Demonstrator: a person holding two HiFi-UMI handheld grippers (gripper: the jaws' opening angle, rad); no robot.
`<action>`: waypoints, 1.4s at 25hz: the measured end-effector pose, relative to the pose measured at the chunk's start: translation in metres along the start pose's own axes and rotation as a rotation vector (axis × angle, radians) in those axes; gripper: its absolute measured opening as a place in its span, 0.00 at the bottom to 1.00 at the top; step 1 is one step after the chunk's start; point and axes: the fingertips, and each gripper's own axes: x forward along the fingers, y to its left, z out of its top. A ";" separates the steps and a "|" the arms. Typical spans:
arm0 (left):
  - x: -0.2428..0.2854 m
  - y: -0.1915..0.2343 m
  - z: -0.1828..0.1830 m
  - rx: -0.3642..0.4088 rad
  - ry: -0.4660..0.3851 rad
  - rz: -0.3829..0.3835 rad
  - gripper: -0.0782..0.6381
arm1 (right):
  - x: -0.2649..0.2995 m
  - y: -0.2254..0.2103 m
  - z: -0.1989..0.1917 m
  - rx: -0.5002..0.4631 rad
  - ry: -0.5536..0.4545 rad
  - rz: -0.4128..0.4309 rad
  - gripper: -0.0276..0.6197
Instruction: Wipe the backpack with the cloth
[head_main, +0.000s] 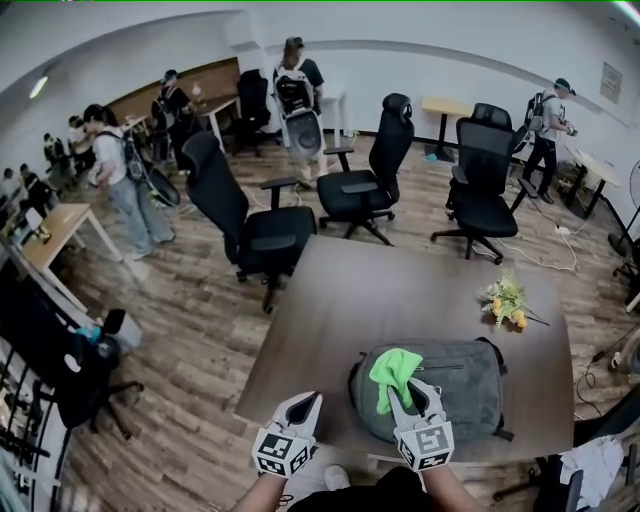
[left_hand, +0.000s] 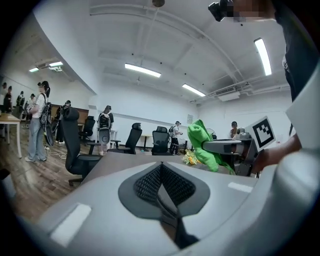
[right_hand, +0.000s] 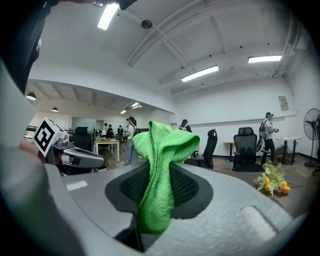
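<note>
A grey backpack (head_main: 455, 388) lies flat on the brown table (head_main: 380, 290), near its front edge. My right gripper (head_main: 412, 394) hovers over the backpack's left part, shut on a green cloth (head_main: 393, 372) that stands bunched above the jaws. In the right gripper view the green cloth (right_hand: 162, 165) rises from between the closed jaws of my right gripper (right_hand: 161, 187). My left gripper (head_main: 303, 402) is held left of the backpack, over the table's front edge. In its own view my left gripper (left_hand: 161, 174) has its jaws shut with nothing in them, and the cloth (left_hand: 202, 145) shows off to the right.
A small bunch of yellow flowers (head_main: 507, 300) lies on the table beyond the backpack. Black office chairs (head_main: 250, 225) stand around the far side. Several people with backpacks (head_main: 298, 95) move about the room's back. Desks line the walls.
</note>
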 end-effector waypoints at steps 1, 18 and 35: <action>0.004 -0.001 0.001 0.003 -0.009 -0.008 0.13 | 0.002 -0.005 -0.004 0.018 0.009 -0.016 0.21; 0.055 0.011 -0.009 -0.016 0.055 0.059 0.13 | 0.075 -0.050 -0.119 0.105 0.352 -0.032 0.21; 0.087 -0.005 -0.033 0.000 0.152 0.041 0.13 | 0.113 -0.068 -0.174 0.014 0.535 -0.026 0.21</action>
